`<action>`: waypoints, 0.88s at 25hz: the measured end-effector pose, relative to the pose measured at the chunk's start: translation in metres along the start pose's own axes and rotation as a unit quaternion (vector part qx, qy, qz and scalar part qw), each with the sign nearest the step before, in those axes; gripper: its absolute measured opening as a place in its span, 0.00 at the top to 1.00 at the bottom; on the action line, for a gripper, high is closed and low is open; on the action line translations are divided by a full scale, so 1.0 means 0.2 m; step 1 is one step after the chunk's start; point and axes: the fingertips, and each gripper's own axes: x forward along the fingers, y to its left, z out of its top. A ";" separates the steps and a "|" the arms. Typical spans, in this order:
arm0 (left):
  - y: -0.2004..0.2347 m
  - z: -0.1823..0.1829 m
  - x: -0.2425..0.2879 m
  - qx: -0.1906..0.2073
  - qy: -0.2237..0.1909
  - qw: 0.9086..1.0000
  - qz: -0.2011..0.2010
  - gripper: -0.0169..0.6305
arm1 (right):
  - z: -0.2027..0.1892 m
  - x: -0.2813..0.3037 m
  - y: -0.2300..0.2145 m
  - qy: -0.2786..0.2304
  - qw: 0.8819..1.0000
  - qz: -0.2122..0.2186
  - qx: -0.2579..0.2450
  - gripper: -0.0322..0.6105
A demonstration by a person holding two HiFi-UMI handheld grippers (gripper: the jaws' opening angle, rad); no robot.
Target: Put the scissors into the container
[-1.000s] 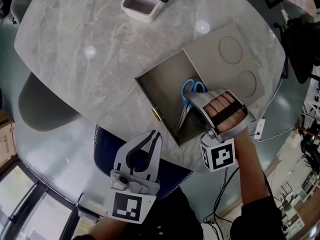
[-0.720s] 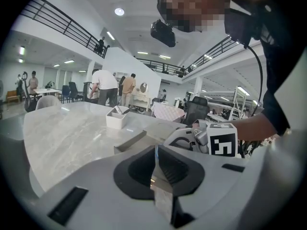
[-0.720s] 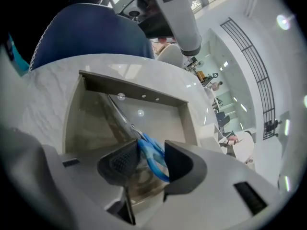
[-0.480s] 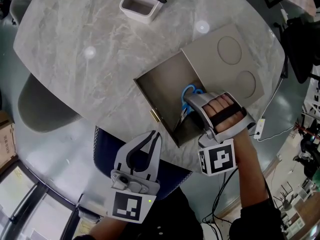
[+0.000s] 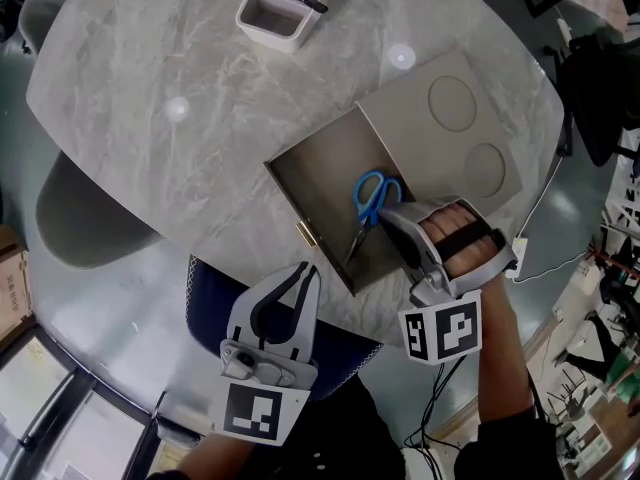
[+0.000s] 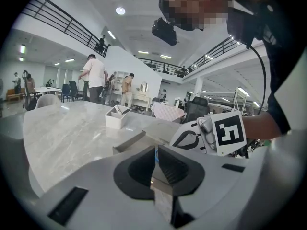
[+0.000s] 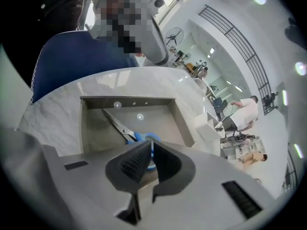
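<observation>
The scissors (image 5: 368, 203) lay flat inside the container (image 5: 318, 166), a grey box that sat open on the stone table (image 5: 170, 118). Their blue handles were near the side where the lid (image 5: 450, 133) joined the box. Their closed blades pointed toward the wall nearest the person. The lid lay flat on the table next to the box and had two round rings on it. The right gripper (image 5: 387, 211) pointed down into the box, with its tips just beside the blue handles. Its jaws had just been closing. They stood almost together with only a thin gap, and nothing was pinched between them. The scissors were not in its grip. The left gripper (image 5: 304, 274) was held off the near edge of the table, well apart from the box. Its jaws were pressed tight together with nothing between them. Far across the table stood a small white tub (image 5: 270, 16) with a dark pen in it.
</observation>
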 end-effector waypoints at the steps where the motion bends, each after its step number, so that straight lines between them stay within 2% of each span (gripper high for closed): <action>1: 0.00 0.00 0.00 0.001 0.000 1.000 -0.001 0.93 | 0.00 0.00 0.00 0.000 1.000 -0.003 0.004 0.94; 7: -0.03 0.03 0.01 0.012 -0.006 1.000 -0.009 0.93 | 0.01 -0.05 -0.03 0.000 1.000 -0.018 0.023 0.95; 11: -0.07 0.10 -0.03 0.017 -0.010 1.000 -0.012 0.93 | 0.07 -0.20 -0.10 -0.016 0.997 -0.032 0.071 0.95; 15: -0.11 0.24 -0.07 0.036 -0.036 0.998 -0.024 0.93 | 0.11 -0.35 -0.23 -0.023 0.990 -0.064 0.125 0.95; 19: -0.14 0.41 -0.13 0.044 -0.068 0.996 -0.024 0.93 | 0.16 -0.55 -0.35 -0.037 0.972 -0.103 0.208 0.95; 22: -0.18 0.53 -0.21 0.051 -0.086 0.995 -0.026 0.93 | 0.18 -0.72 -0.41 -0.051 0.948 -0.133 0.285 0.95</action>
